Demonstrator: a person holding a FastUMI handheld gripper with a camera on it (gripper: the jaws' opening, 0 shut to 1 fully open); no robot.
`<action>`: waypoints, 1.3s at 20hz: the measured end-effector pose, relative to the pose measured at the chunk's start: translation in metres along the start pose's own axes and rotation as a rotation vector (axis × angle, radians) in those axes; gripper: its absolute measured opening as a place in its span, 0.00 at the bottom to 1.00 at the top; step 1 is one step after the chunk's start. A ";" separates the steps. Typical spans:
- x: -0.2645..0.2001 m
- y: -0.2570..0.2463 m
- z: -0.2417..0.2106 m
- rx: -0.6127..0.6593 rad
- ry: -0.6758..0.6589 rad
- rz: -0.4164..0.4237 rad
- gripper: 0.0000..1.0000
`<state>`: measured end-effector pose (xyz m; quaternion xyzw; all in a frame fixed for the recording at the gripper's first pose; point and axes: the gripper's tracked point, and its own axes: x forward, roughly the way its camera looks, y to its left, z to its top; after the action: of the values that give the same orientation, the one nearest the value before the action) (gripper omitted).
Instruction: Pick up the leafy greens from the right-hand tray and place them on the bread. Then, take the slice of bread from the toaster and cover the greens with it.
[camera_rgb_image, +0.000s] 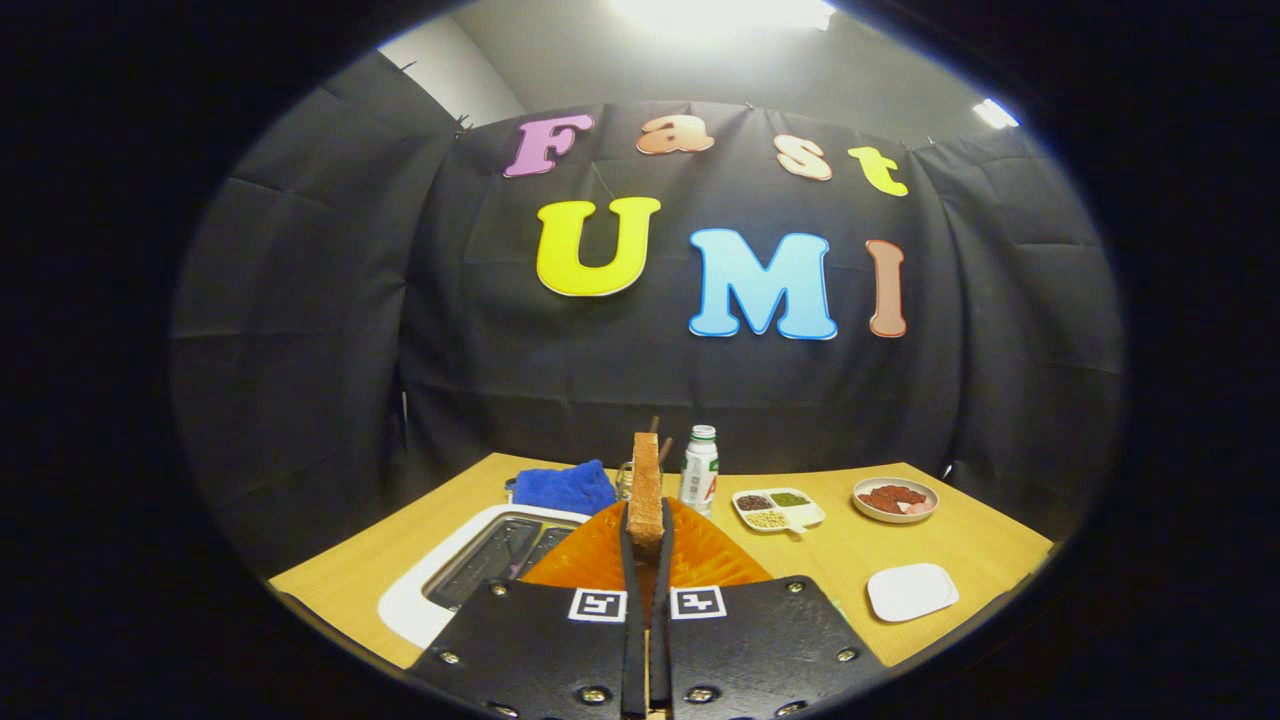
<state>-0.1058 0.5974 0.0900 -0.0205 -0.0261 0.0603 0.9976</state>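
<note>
While tool (647, 545) grips bread slice (646, 490), bottle (699, 468) beyond.

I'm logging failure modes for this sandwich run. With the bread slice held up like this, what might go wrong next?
1. The gripper pinches the bread slice only at its lower edge, standing upright; it may tip or slip out in transit.
2. The orange plate sits mostly hidden behind the fingers, so lowering is partly blind.
3. The white toaster sits beside the plate; a stray swing might bump it.
</note>
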 end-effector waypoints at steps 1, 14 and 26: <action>0.004 -0.011 -0.005 -0.005 0.007 -0.023 0.02; 0.010 -0.049 -0.076 0.095 0.147 0.029 0.02; 0.032 -0.064 -0.119 0.255 0.199 0.149 0.02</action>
<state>-0.0597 0.5335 -0.0240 0.0983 0.0825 0.1344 0.9826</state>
